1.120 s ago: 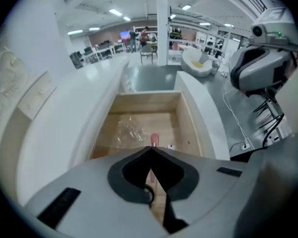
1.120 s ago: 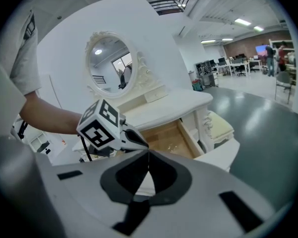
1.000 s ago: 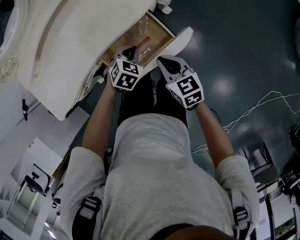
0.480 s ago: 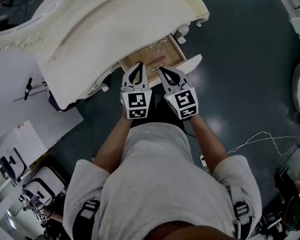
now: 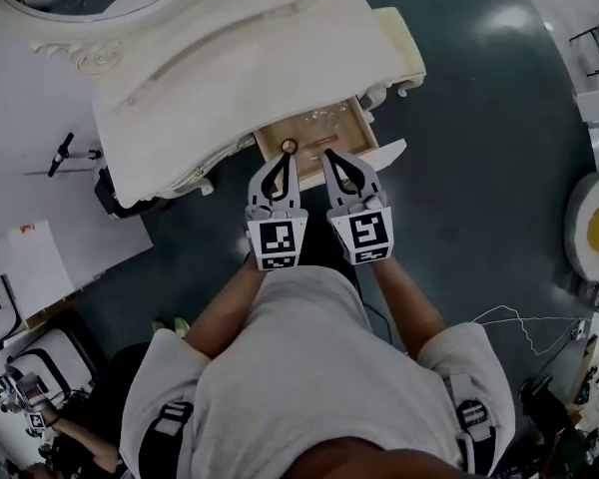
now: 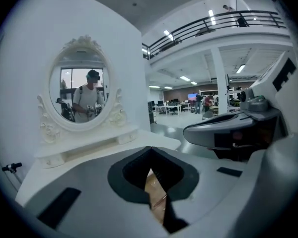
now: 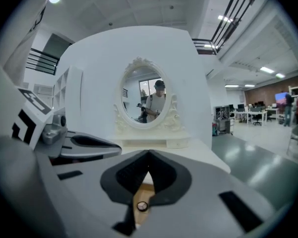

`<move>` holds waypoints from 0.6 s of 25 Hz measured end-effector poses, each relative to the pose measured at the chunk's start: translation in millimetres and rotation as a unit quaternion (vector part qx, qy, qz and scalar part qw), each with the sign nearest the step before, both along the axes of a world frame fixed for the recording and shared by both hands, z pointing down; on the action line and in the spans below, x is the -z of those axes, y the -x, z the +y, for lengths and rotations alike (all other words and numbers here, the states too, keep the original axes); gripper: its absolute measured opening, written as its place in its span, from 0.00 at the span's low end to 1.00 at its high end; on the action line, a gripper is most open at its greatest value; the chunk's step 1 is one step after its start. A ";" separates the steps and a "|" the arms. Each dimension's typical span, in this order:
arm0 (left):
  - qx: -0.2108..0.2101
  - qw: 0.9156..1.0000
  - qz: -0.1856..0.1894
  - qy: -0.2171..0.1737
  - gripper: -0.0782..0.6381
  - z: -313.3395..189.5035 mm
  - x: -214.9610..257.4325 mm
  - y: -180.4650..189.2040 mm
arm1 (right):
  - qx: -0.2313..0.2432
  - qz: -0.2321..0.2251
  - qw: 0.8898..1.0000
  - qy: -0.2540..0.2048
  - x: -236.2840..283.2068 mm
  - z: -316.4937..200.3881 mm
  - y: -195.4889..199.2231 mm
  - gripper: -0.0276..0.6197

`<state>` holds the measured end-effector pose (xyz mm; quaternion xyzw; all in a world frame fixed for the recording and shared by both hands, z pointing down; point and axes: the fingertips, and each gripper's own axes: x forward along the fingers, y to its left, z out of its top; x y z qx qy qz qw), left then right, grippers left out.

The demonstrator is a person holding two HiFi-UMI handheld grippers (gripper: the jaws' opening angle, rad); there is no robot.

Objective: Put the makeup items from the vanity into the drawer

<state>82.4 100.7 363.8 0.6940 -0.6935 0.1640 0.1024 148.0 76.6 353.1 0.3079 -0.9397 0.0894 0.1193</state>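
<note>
The cream vanity (image 5: 230, 58) has its wooden drawer (image 5: 314, 128) pulled open. Inside lie a reddish pencil-like stick (image 5: 322, 141), a small round ring-shaped item (image 5: 290, 147) and some clear pieces at the back. My left gripper (image 5: 288, 155) and right gripper (image 5: 331, 156) hang side by side just before the drawer's front edge, both shut and empty. In the left gripper view the closed gripper (image 6: 150, 155) points at the oval mirror (image 6: 79, 95), with the stick (image 6: 161, 202) below the jaws. In the right gripper view the gripper (image 7: 149, 156) is shut, with the round item (image 7: 142, 206) under it.
The drawer's white front panel (image 5: 384, 153) juts toward me. A dark glossy floor (image 5: 479, 118) lies to the right, with a thin white cable (image 5: 519, 317) and a round white stand (image 5: 591, 230). White boards and equipment (image 5: 20, 267) stand at the left.
Both grippers have risen from the drawer and drawn level with each other, staying shut. The left one rolled upright. The vanity and drawer sit higher and more centred in the head view.
</note>
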 end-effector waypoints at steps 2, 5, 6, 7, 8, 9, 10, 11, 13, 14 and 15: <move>-0.010 1.000 0.005 -0.014 0.12 5.7 10.3 -2.5 | -0.016 -0.007 1.000 -0.003 9.0 4.0 -2.2 0.07; -0.019 0.999 0.018 -0.033 0.12 15.0 28.4 -1.6 | -0.036 0.002 0.999 -0.005 20.6 12.9 -6.7 0.06; -0.020 0.999 0.022 -0.039 0.12 19.8 33.9 0.8 | -0.043 0.007 0.999 -0.008 24.9 18.0 -7.2 0.06; -0.021 0.998 0.027 -0.045 0.12 25.6 38.6 3.7 | -0.051 0.010 0.999 -0.013 30.1 24.4 -6.9 0.06; -0.022 0.998 0.032 -0.050 0.12 32.4 42.3 6.6 | -0.058 0.010 0.998 -0.019 36.1 31.9 -5.8 0.06; -0.024 0.998 0.037 -0.054 0.12 39.8 45.2 9.4 | -0.065 0.009 0.998 -0.025 42.6 40.2 -3.9 0.06; -0.025 0.997 0.042 -0.058 0.12 47.3 47.9 12.1 | -0.072 0.007 0.997 -0.031 49.1 48.7 -1.7 0.06; -0.026 0.997 0.048 -0.062 0.12 54.0 50.7 14.6 | -0.079 0.005 0.996 -0.036 55.3 56.8 0.8 0.06; -0.027 0.995 0.061 -0.071 0.12 63.6 56.6 18.8 | -0.092 0.004 0.995 -0.044 65.4 70.5 5.0 0.06; -0.030 0.995 0.064 -0.076 0.12 66.7 60.1 20.6 | -0.098 0.003 0.994 -0.046 69.2 76.3 6.6 0.06; -0.033 0.994 0.064 -0.082 0.12 69.0 64.4 22.9 | -0.104 0.001 0.993 -0.047 72.2 81.8 8.2 0.06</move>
